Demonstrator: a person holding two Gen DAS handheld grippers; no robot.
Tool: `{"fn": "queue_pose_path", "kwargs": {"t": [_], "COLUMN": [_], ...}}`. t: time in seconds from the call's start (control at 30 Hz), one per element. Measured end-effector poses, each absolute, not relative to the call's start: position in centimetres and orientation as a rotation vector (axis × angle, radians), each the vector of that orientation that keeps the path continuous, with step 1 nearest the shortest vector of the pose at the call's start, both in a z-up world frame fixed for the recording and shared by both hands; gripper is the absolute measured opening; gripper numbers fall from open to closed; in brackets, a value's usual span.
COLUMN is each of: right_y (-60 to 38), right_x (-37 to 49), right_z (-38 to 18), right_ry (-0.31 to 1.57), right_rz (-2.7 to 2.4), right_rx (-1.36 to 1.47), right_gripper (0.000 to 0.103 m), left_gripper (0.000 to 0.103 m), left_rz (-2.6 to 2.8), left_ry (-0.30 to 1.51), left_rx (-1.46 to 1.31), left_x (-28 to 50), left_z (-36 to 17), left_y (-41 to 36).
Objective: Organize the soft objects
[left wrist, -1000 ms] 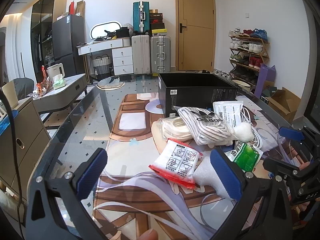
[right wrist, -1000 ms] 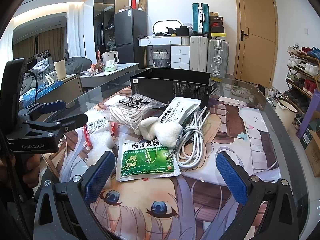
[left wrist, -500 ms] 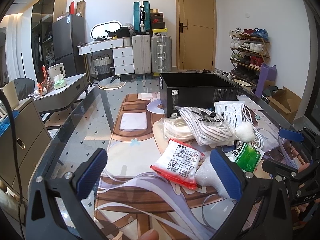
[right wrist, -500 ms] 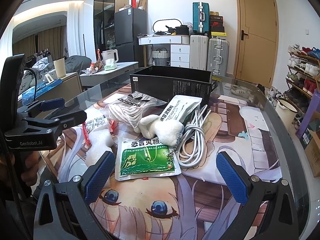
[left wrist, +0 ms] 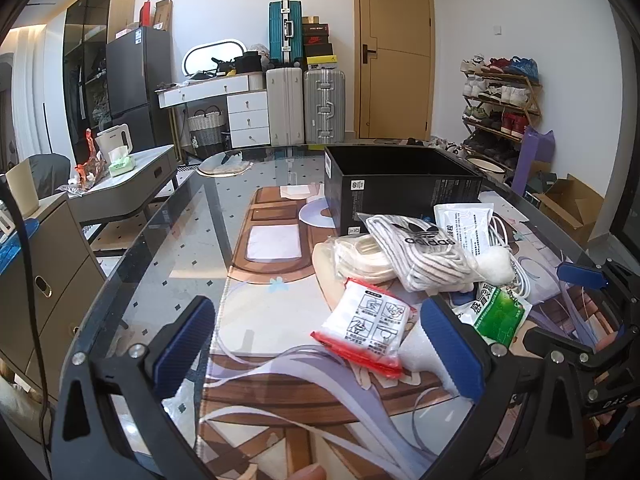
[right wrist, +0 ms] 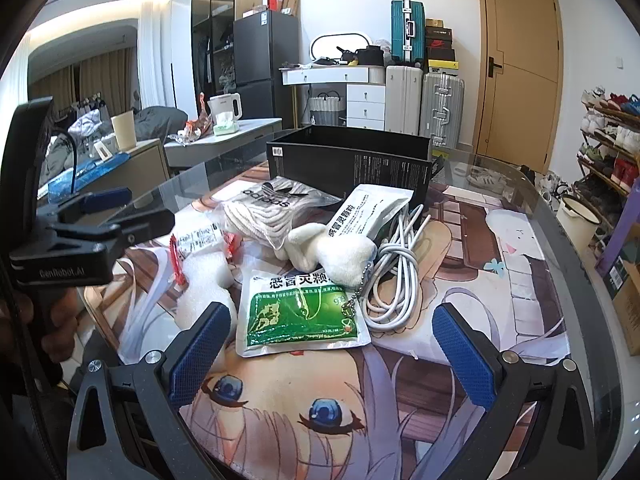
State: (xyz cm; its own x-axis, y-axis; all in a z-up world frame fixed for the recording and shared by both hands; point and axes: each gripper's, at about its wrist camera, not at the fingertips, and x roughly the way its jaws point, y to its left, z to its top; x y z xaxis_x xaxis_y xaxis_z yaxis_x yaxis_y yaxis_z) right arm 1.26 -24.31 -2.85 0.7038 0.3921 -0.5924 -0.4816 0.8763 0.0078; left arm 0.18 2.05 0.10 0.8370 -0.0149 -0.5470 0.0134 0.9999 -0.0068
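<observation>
Glossy glass table (right wrist: 532, 216) under a smooth printed mat (right wrist: 460, 240); matt black cardboard box (right wrist: 352, 164); beside the box, crinkly clear plastic socks bag (right wrist: 264, 208), fuzzy white plush (right wrist: 336, 252), shiny green foil sachet (right wrist: 300, 312)

The clear plastic pack of white-and-grey striped socks (left wrist: 430, 258) carries the black brand word "adidas" with its trefoil logo. The black body of the left gripper (right wrist: 86, 236) is lettered "GenRobot.AI" in the right wrist view. The green-and-white foil sachet (right wrist: 300, 312) and the white sachet (right wrist: 370, 210) bear Chinese print, too small to read surely.
</observation>
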Motion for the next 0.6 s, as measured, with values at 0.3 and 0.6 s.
{"fn": "queue_pose_path", "kwargs": {"t": [0.3, 0.6], "right_y": [-24.0, -23.5], "right_x": [2.0, 3.2], "right_z": [-3.8, -4.9], "right_ry": [0.683, 0.756], "right_rz": [0.504, 0.515], "right_rx": [-0.148, -0.148], "right_gripper": [0.103, 0.103], "left_gripper": [0.103, 0.103], "left_rz": [-0.017, -0.054], "left_ry": [0.604, 0.646], "left_rx": [-0.012, 0.027], "left_x": [0.7, 1.7], "left_z": [-0.3, -1.1], "left_y": [3.2, 2.8]}}
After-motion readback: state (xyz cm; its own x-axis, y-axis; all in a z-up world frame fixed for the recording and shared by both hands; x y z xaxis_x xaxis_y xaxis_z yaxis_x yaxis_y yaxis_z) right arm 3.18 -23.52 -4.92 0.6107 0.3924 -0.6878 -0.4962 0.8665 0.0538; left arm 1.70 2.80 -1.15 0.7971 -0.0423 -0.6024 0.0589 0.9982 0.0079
